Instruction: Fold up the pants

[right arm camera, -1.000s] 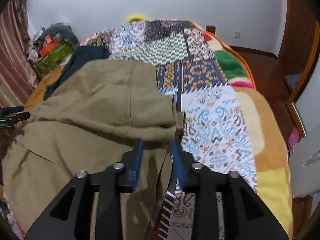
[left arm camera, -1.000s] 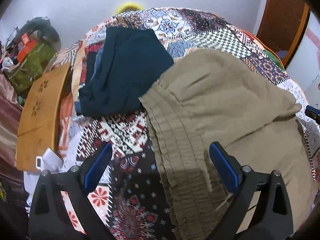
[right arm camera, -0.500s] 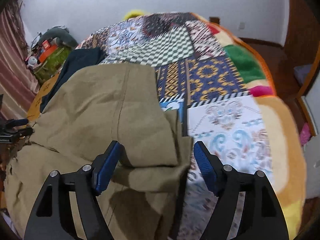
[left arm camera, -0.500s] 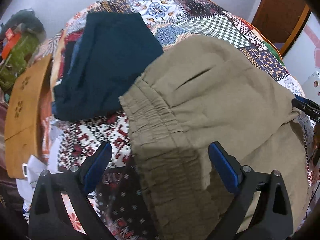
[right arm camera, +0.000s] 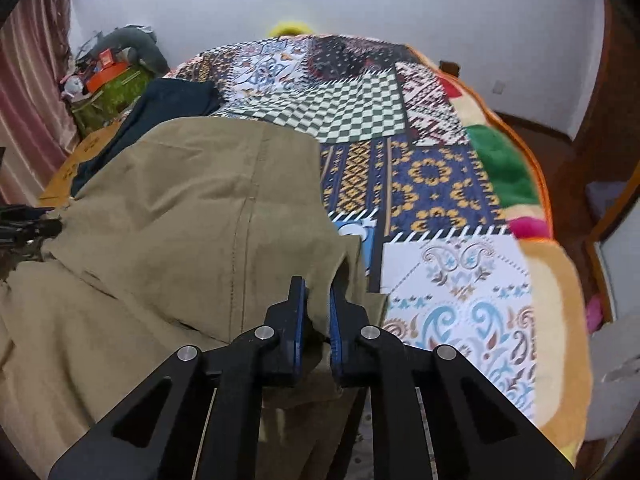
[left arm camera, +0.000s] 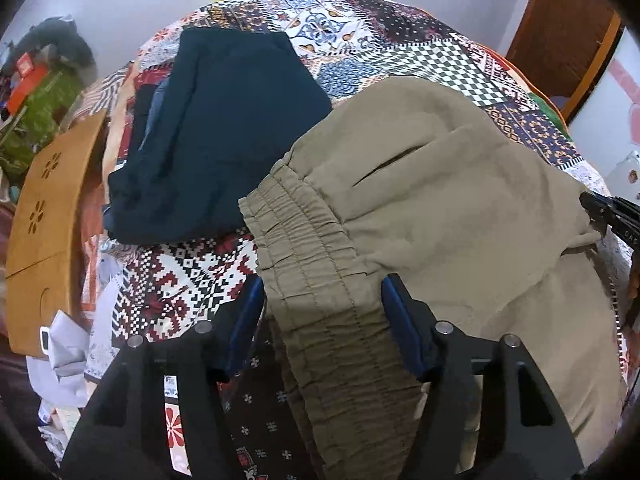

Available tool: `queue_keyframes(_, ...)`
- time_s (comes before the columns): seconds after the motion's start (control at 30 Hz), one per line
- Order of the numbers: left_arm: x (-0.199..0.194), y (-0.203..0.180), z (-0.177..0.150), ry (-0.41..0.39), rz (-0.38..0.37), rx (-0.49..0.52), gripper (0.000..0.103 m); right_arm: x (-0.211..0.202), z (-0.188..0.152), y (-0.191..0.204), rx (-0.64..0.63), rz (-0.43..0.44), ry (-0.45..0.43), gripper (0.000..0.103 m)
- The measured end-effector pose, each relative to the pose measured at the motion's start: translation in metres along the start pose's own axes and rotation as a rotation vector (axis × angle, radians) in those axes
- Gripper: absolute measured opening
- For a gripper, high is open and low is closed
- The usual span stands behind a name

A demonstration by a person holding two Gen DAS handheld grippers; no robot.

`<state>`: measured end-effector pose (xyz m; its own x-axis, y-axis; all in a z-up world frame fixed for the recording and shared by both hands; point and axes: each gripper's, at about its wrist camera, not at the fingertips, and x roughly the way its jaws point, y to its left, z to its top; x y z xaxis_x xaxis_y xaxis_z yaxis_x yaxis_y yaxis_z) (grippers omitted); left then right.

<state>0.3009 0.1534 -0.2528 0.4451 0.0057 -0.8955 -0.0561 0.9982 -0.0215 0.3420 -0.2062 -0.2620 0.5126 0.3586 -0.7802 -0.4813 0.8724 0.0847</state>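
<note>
Khaki pants (left arm camera: 440,208) lie on a patchwork bedspread (left arm camera: 384,40), part folded over themselves. Their gathered elastic waistband (left arm camera: 316,280) runs between the fingers of my left gripper (left arm camera: 322,320), whose jaws stand partly closed around it with the pads at its sides. In the right wrist view the pants (right arm camera: 180,208) fill the left half. My right gripper (right arm camera: 318,312) is shut on the pants' folded edge. The right gripper's tip shows at the right edge of the left wrist view (left arm camera: 608,212).
A folded dark navy garment (left arm camera: 216,132) lies left of the pants. A wooden board (left arm camera: 44,216) and clutter (right arm camera: 108,80) stand beside the bed's left side. The bedspread (right arm camera: 440,184) lies bare to the right of the pants. White wall is behind.
My left gripper has narrowed around the waistband. My right gripper opened half a second ago, then closed again on the pants' folded edge.
</note>
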Motion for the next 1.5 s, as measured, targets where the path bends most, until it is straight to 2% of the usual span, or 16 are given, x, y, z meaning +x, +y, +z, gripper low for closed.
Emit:
queue_keyframes(0.2, 0.002, 0.006, -0.004, -0.026, 0.070, -0.049, 0.074, 0.028, -0.009, 0.004, -0.006, -0.028, 0.061, 0.009)
queue_keyframes(0.33, 0.000, 0.013, -0.007, -0.039, 0.037, -0.060, 0.075, 0.031, -0.003, 0.006, -0.031, -0.031, 0.095, 0.010)
queue_keyframes(0.47, -0.011, 0.015, -0.005, -0.038, 0.020, -0.066, 0.074, 0.020, 0.005, 0.003, -0.019, -0.016, 0.105, 0.016)
queue_keyframes(0.53, -0.021, 0.017, -0.001, -0.049, 0.032, -0.071, 0.074, 0.009, 0.012, -0.001, 0.015, 0.004, 0.098, 0.029)
queue_keyframes(0.6, -0.033, 0.022, 0.006, -0.077, 0.056, -0.073, 0.074, -0.004, 0.017, -0.001, 0.041, 0.014, 0.060, 0.052)
queue_keyframes(0.73, -0.048, 0.040, 0.023, -0.117, 0.081, -0.107, 0.076, -0.031, 0.040, 0.003, 0.026, 0.019, -0.039, 0.059)
queue_keyframes(0.93, -0.045, 0.065, 0.052, -0.134, 0.091, -0.160, 0.080, -0.038, 0.079, 0.011, 0.010, 0.030, -0.134, 0.078)
queue_keyframes(1.13, -0.001, 0.072, 0.066, -0.063, 0.090, -0.166, 0.080, 0.003, 0.110, 0.011, 0.009, 0.066, -0.112, 0.079)
queue_keyframes(1.37, 0.066, 0.064, 0.067, 0.070, 0.046, -0.132, 0.082, 0.079, 0.126, 0.004, 0.001, 0.089, -0.001, 0.079)
queue_keyframes(1.5, 0.089, 0.062, 0.066, 0.089, 0.002, -0.149, 0.087, 0.115, 0.128, -0.002, 0.016, 0.104, 0.055, 0.079)
